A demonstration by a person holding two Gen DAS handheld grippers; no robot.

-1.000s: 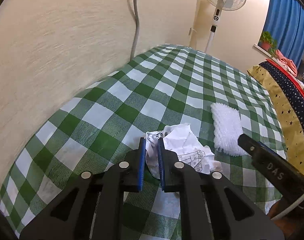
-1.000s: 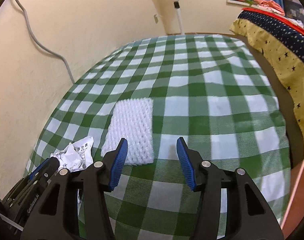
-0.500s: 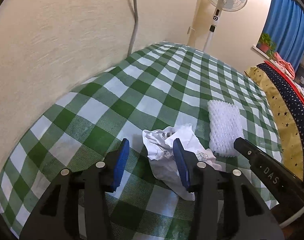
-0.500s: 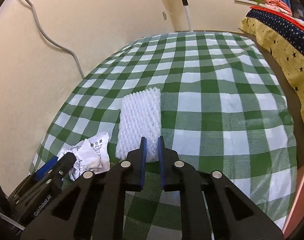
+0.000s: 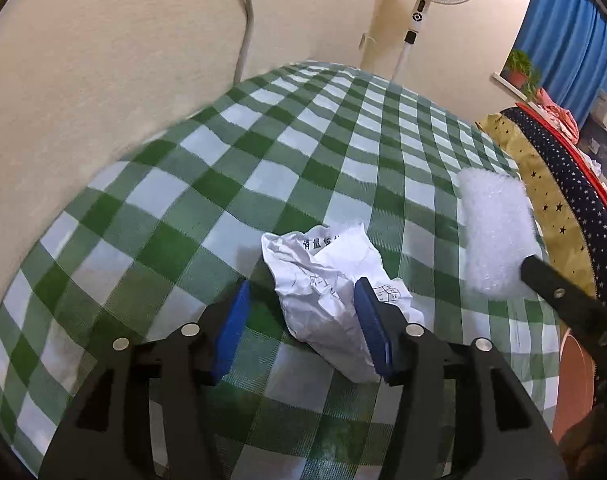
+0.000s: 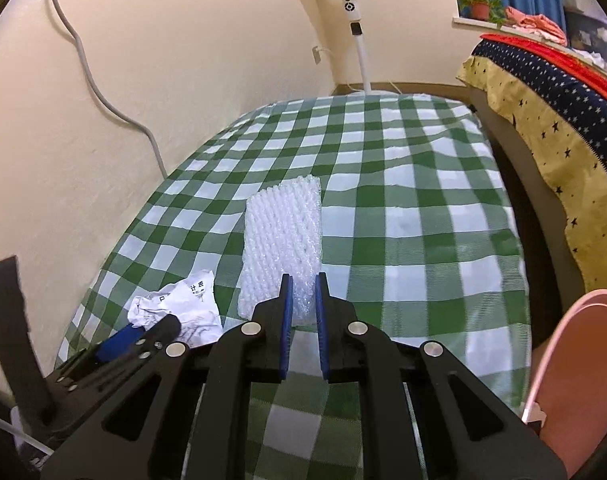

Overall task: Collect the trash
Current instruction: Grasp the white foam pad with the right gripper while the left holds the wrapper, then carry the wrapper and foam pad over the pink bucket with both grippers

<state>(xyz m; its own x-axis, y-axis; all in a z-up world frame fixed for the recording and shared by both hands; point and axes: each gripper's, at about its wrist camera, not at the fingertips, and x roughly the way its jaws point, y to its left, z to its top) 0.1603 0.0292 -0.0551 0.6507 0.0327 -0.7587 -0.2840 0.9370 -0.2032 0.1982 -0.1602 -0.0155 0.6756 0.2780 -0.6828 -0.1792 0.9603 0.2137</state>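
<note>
A crumpled white printed paper lies on the green checked tablecloth. My left gripper is open, its blue pads on either side of the paper's near part. The paper also shows in the right wrist view. A white foam net sleeve lies to its right. My right gripper is shut on the sleeve's near edge and holds it tilted, its near end raised. The sleeve also shows in the left wrist view.
A pink bin rim sits at the near right. A cream wall with a grey cable runs along the left. A standing fan is behind the table. A star-patterned cloth hangs at the right.
My left gripper let go of the paper and opened wide. My right gripper closed on the foam sleeve's near edge and lifted it a little.
</note>
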